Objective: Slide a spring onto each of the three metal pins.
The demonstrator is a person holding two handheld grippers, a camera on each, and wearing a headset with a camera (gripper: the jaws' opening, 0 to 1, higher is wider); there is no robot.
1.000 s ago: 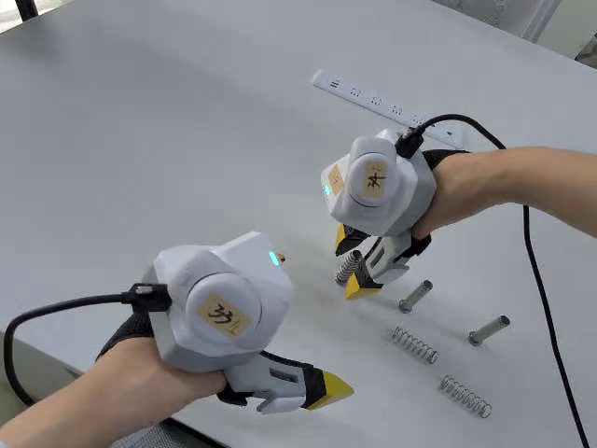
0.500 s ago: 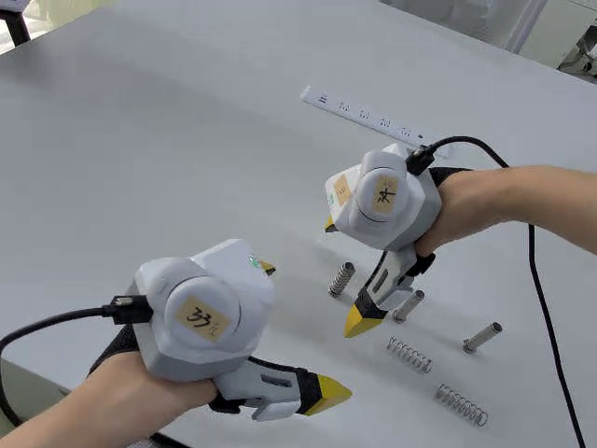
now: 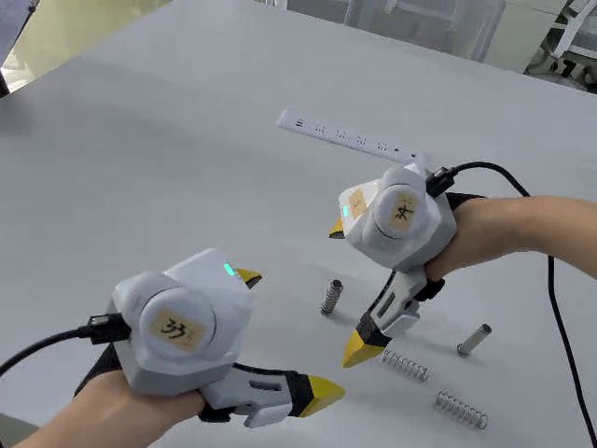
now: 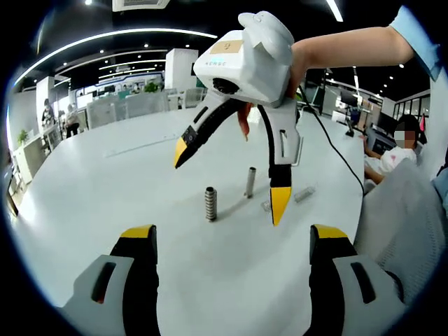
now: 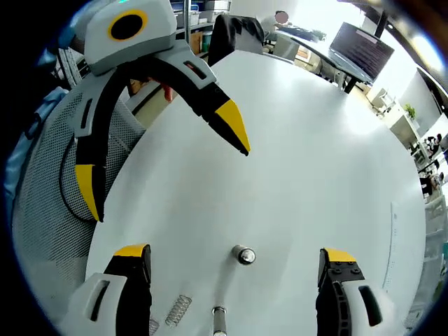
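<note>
Spring (image 3: 330, 297) standing upright, right hand-held gripper (image 3: 347, 289) spread wide, tan handwritten label (image 3: 403, 211)

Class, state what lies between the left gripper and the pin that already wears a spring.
Bare table separates the left gripper from that pin, per the left gripper view.

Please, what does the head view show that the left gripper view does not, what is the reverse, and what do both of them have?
Head view: the left gripper seen from above with its white body and cable, and two loose springs lying flat on the table.

Left gripper view: a bare pin standing upright beside the spring-loaded pin, and an office behind the table.

Both: the right gripper, open, and the upright spring-loaded pin.
</note>
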